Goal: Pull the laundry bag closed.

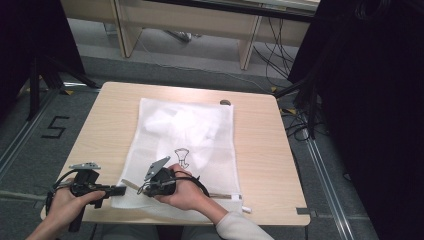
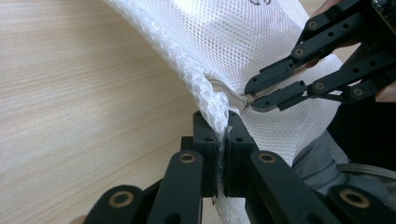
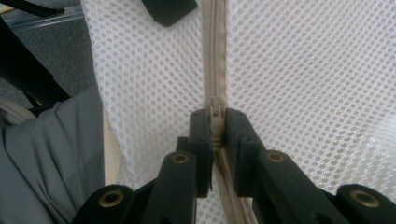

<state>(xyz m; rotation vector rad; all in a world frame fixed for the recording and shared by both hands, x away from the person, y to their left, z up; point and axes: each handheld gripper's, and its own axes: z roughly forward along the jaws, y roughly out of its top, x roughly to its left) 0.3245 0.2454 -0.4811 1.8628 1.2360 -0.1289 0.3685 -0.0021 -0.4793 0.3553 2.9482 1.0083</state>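
Lying flat on the light wooden table (image 1: 260, 145), the white mesh zippered laundry bag (image 1: 185, 130) has its near-left corner pinched in the left claw (image 2: 223, 128); beside it, the right claw (image 3: 216, 122) clamps the beige zipper pull (image 3: 215, 112).

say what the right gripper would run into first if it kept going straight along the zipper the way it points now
Probably the left gripper: the right gripper, shut on the zipper pull, points along the zipper of the mesh bag toward the corner the left one clamps. Depth is uncertain.
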